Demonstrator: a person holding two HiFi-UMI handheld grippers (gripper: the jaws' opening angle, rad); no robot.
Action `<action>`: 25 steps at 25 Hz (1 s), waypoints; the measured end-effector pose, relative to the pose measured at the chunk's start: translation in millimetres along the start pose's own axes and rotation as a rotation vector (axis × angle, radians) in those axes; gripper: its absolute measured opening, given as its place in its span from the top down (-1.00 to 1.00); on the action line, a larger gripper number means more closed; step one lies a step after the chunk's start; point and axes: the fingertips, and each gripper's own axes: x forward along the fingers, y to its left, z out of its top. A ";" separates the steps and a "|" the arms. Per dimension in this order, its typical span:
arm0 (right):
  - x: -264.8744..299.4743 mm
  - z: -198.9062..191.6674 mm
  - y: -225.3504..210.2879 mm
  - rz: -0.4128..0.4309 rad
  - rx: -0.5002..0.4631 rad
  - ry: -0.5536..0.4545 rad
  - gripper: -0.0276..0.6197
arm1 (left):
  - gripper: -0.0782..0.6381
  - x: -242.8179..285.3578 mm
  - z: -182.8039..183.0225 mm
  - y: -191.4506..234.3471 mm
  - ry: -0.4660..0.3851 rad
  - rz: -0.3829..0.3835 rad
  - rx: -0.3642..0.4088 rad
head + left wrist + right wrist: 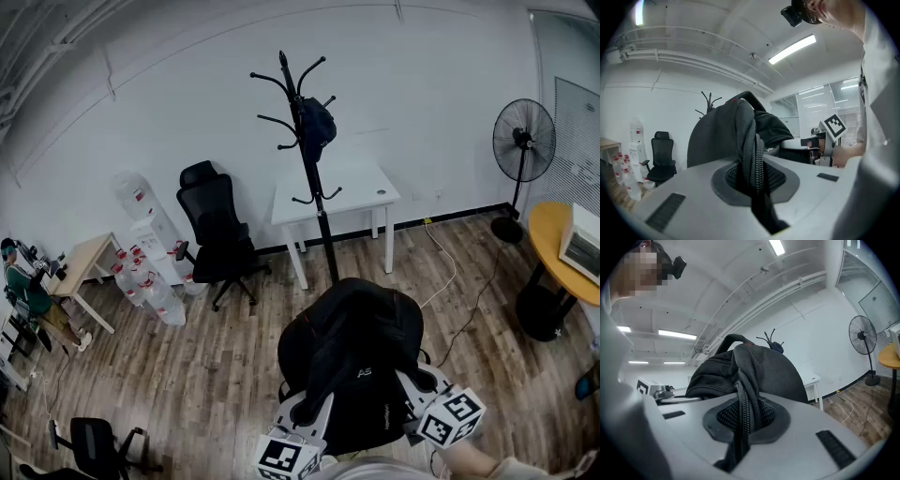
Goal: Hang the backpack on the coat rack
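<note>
I hold the black backpack [354, 361] at lower centre, left gripper [309, 412] and right gripper [419, 386] each clenched on 1 shoulder strap [750, 145]; carrying step; next, I judge, raise it to the coat rack [314, 178], upper centre

The backpack [352, 361] is matt black cloth with coarse mesh straps [750, 140]; floor [187, 375] wood-grained.

Ceiling tube lights [792, 49] light the room brightly and evenly, and they glare white in both gripper views. Shadows on the wooden floor [187, 366] are soft. All three views bend strongly at the edges and darken in the rounded corners. The black backpack [352, 375] shows little surface detail.
</note>
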 end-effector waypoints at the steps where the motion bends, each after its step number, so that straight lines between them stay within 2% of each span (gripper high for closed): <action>1: 1.4 1.1 -1.6 0.001 -0.001 0.000 0.82 | 0.70 2.1 0.8 0.7 -0.002 0.000 -0.001; 11: -0.2 9.3 -8.9 0.015 -0.002 -0.004 0.82 | 0.70 9.5 8.1 -4.1 -0.011 0.016 0.011; 16: -6.1 15.9 -14.1 0.035 0.000 -0.001 0.82 | 0.70 13.7 13.8 -8.8 -0.023 0.045 0.044; 21: -11.1 21.3 -21.1 0.060 -0.008 0.000 0.82 | 0.70 18.8 16.7 -18.2 -0.035 0.071 0.044; 25: -9.6 25.1 -30.8 0.054 -0.008 0.000 0.82 | 0.70 30.8 17.4 -19.3 -0.029 0.058 0.038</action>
